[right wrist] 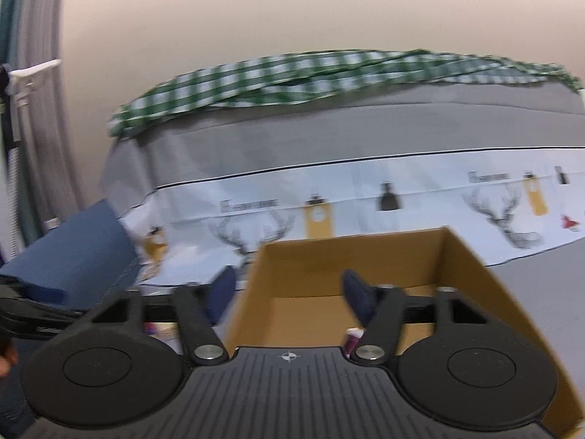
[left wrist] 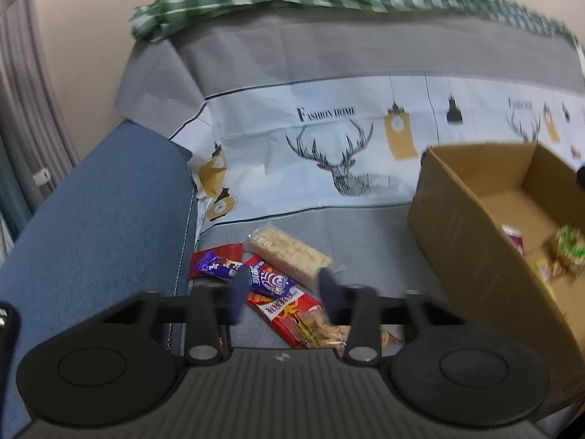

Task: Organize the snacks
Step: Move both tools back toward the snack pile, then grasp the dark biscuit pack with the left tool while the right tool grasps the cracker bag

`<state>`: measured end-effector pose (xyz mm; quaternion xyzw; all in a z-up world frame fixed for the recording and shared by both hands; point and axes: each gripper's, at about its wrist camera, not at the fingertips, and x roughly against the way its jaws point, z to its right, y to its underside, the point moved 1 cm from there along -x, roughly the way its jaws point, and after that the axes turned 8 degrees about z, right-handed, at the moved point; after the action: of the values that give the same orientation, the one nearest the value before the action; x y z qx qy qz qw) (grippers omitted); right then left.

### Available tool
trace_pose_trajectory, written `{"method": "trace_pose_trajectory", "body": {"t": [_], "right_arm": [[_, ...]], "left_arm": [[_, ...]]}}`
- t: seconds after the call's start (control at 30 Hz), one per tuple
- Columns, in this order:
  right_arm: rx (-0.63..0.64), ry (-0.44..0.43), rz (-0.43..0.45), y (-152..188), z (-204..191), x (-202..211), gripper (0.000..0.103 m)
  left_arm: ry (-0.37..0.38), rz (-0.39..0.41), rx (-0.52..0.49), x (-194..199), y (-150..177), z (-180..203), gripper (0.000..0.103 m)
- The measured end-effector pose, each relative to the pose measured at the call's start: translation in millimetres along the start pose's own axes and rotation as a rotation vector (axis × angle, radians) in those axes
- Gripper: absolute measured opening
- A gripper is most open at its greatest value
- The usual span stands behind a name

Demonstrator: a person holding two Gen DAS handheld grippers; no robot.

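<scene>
We see the snack packets (left wrist: pixel 263 285) heaped on the grey sofa seat (left wrist: pixel 365 234) just beyond our left gripper (left wrist: pixel 283 289), whose jaws stand apart with nothing pinched. To its right sits the cardboard box (left wrist: pixel 471 248) holding a few snacks. Our right gripper (right wrist: pixel 289 292) hovers over that box, jaws apart and empty.

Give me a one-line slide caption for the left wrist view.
Open left tongs over a pile of red and purple snack packets beside the brown cardboard box.
</scene>
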<state>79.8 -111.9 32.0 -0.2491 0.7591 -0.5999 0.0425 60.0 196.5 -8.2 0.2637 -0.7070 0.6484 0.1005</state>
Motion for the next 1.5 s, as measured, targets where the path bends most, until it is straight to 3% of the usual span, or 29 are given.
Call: {"method": "trace_pose_trajectory", "body": {"t": [0.03, 0.07, 0.13, 0.4, 0.57, 0.63, 0.83, 0.87, 0.93, 1.07, 1.2, 1.3, 1.4, 1.43, 1.5], "right_arm": [[-0.001, -0.028, -0.007, 1.3, -5.4, -1.1, 0.038], [-0.002, -0.056, -0.012, 2.7, -11.8, -1.4, 0.031], [0.009, -0.113, -0.016, 5.1, -26.2, -1.9, 0.025], [0.065, -0.301, -0.085, 20.4, -90.5, -14.3, 0.025], [0.166, -0.366, -0.157, 41.1, -133.9, -28.2, 0.025], [0.218, -0.362, -0.201, 52.1, -148.9, -36.5, 0.029], [0.321, -0.317, -0.280, 75.8, -174.1, -65.0, 0.065], [0.340, -0.316, -0.280, 78.9, -177.2, -69.2, 0.073], [0.386, -0.322, -0.300, 87.4, -184.0, -80.3, 0.078], [0.474, -0.305, -0.347, 108.8, -196.1, -104.5, 0.080], [0.530, -0.271, -0.366, 124.8, -203.4, -124.4, 0.080], [0.502, -0.232, -0.403, 134.5, -198.5, -140.0, 0.079], [0.468, -0.203, -0.417, 138.4, -191.5, -146.7, 0.067], [0.456, -0.201, -0.418, 137.8, -189.4, -147.2, 0.057], [0.443, -0.205, -0.411, 134.3, -186.1, -145.2, 0.049]], "left_arm": [[0.001, -0.024, 0.020, -4.4, 3.9, -5.2, 0.007], [-0.009, -0.043, 0.036, -8.1, 6.3, -10.0, 0.004], [-0.036, -0.055, 0.076, -14.7, 5.5, -19.8, 0.004], [-0.123, -0.172, 0.293, -34.8, 17.1, -71.5, 0.004], [-0.145, -0.200, 0.295, -44.8, 18.4, -75.9, 0.006], [-0.156, -0.212, 0.287, -51.0, 19.3, -74.8, 0.006], [-0.169, -0.279, 0.275, -71.0, 27.5, -69.3, 0.010], [-0.172, -0.286, 0.275, -74.7, 28.3, -69.1, 0.014], [-0.178, -0.302, 0.271, -81.3, 30.3, -68.6, 0.021], [-0.175, -0.330, 0.235, -92.6, 33.5, -61.6, 0.036], [-0.189, -0.356, 0.207, -101.6, 37.2, -58.9, 0.037], [-0.198, -0.377, 0.195, -109.2, 40.5, -57.5, 0.038], [-0.210, -0.400, 0.177, -116.4, 43.5, -55.1, 0.040], [-0.215, -0.403, 0.174, -118.3, 43.8, -55.0, 0.041], [-0.226, -0.406, 0.167, -121.6, 44.3, -54.2, 0.042]]}}
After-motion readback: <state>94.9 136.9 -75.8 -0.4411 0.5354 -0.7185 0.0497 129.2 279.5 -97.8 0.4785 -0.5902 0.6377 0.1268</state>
